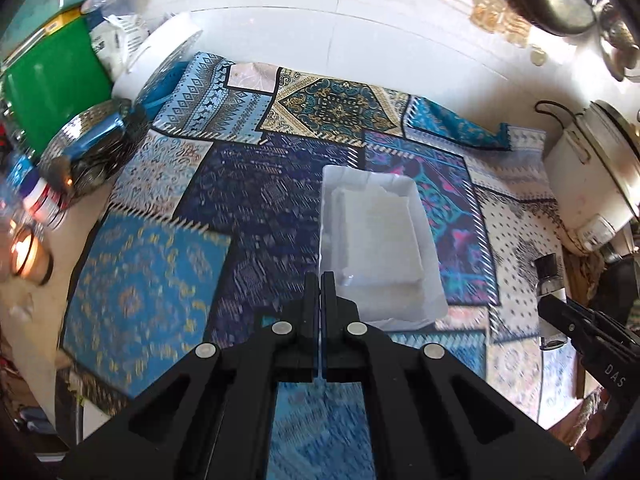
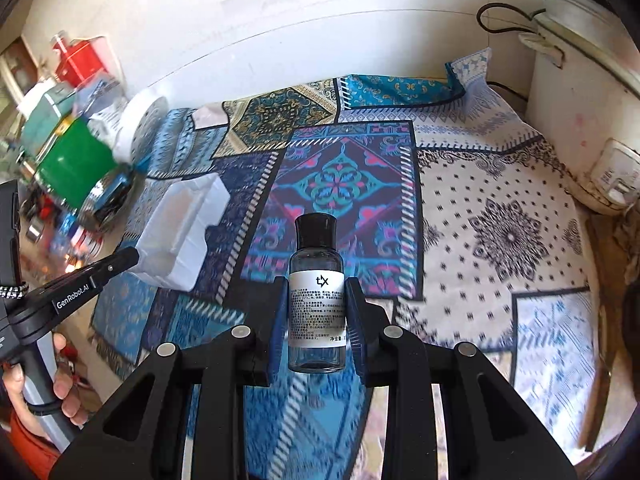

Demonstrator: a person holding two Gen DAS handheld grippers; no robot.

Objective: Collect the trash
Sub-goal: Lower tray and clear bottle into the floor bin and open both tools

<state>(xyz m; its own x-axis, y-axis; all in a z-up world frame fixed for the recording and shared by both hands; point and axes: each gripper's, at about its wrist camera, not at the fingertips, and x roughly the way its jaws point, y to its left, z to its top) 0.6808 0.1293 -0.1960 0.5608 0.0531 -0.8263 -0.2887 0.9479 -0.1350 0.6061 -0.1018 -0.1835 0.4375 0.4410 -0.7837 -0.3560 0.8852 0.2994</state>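
Two hand-held grippers are over a table w/ a patchwork cloth (image 2: 500,240). The right hand-held gripper (image 2: 316,312) is clenched on a small clear bottle (image 2: 317,300) w/ black cap and white label, held upright above the cloth. The left hand-held gripper (image 1: 319,288) has its jaws fully together, pinching the edge of a white plastic tray (image 1: 376,240); the tray looks lifted off the cloth, though blur makes that hard to confirm. A white cooker (image 2: 580,100) stands at the right edge; a green box (image 1: 52,80) sits among clutter on the left.
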